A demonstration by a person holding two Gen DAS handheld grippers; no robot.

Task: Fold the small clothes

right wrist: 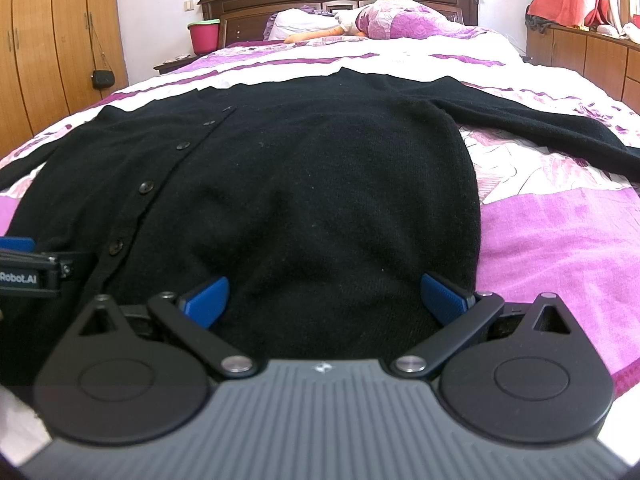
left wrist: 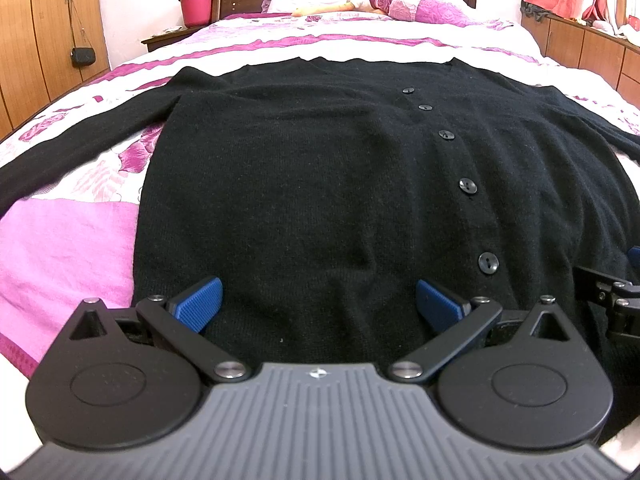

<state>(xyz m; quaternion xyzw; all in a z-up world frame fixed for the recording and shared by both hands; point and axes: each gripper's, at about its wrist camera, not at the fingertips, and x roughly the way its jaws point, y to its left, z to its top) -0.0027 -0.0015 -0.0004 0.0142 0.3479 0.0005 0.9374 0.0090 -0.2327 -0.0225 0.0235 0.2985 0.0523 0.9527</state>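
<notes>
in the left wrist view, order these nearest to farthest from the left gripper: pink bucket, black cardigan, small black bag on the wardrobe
From the left gripper:
1. black cardigan, spread on the bed directly under and ahead of the open fingers.
2. small black bag, hanging at far left on the wardrobe.
3. pink bucket, beside the headboard, upper left.

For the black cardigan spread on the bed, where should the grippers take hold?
Grip the near hem of the cardigan, coming in low from the bed's foot. It lies flat and buttoned, and the open left gripper and right gripper already straddle that edge.
</notes>
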